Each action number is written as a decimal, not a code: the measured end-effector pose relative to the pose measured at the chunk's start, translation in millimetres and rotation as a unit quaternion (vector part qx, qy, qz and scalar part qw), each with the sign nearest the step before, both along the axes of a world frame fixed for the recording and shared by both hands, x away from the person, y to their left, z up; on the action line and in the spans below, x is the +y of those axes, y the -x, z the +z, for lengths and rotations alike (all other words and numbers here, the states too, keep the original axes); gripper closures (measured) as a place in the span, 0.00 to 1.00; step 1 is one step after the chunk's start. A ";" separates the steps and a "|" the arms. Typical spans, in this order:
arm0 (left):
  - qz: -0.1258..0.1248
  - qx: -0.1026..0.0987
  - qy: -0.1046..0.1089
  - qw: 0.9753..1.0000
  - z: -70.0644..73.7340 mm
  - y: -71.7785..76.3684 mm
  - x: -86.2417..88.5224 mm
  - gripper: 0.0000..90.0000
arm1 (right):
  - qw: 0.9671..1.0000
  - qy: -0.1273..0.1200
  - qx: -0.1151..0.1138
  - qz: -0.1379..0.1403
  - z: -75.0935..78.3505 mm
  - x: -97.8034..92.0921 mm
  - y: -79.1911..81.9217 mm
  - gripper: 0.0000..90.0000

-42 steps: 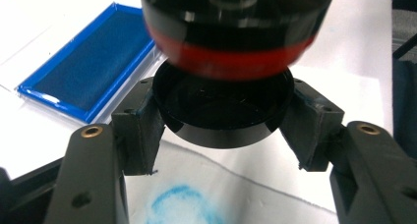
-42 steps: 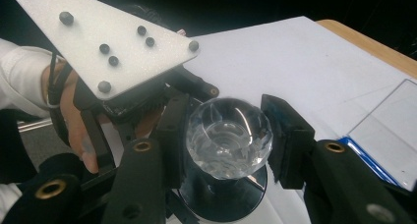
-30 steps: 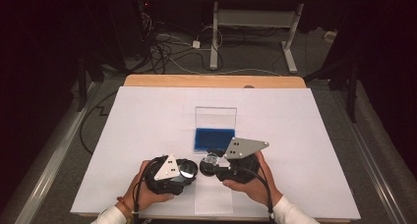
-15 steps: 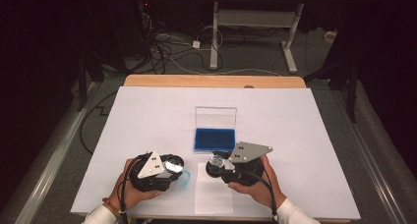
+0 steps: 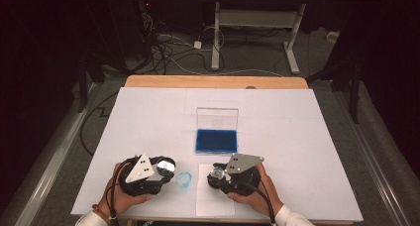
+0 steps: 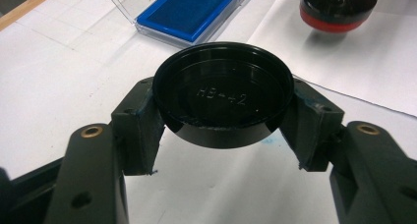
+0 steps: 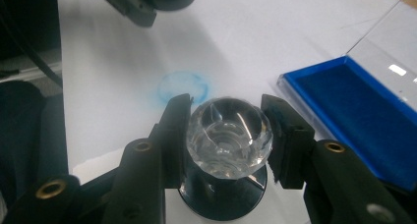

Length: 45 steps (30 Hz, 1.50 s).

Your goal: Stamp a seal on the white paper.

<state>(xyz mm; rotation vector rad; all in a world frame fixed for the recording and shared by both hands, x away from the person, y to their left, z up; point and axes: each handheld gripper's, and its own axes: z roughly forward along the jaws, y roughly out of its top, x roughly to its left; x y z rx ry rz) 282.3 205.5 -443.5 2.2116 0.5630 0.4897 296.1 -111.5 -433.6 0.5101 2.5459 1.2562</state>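
Note:
A round black cap point(image 6: 223, 98) with raised lettering inside is clamped between the pads of my left gripper point(image 6: 223, 117), just above the white table cover. In the high view that left gripper point(image 5: 166, 167) is at the front left. My right gripper point(image 7: 227, 138) is shut on the clear faceted knob point(image 7: 228, 130) of a stamp, whose dark round base point(image 7: 221, 199) rests on a white paper sheet point(image 5: 212, 202). From the left gripper view the stamp point(image 6: 338, 8) appears black with a red band. The right gripper point(image 5: 216, 175) is at the front centre.
An open blue ink pad point(image 5: 216, 140) with its clear lid point(image 5: 217, 118) raised sits just beyond both grippers. A faint blue ring mark point(image 5: 184, 180) lies on the cover between the grippers. The table's wooden far edge point(image 5: 213, 81) borders cables on the floor.
The left gripper has drawn away to the left with the black cap, separating from the right gripper and the stamp. The blue ring mark now shows between them.

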 end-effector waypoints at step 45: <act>-0.013 0.009 -0.022 1.000 -6.5 6.0 -5.3 0.41 | 0.999 0.001 0.033 -0.004 -19.4 0.1 10.5 0.64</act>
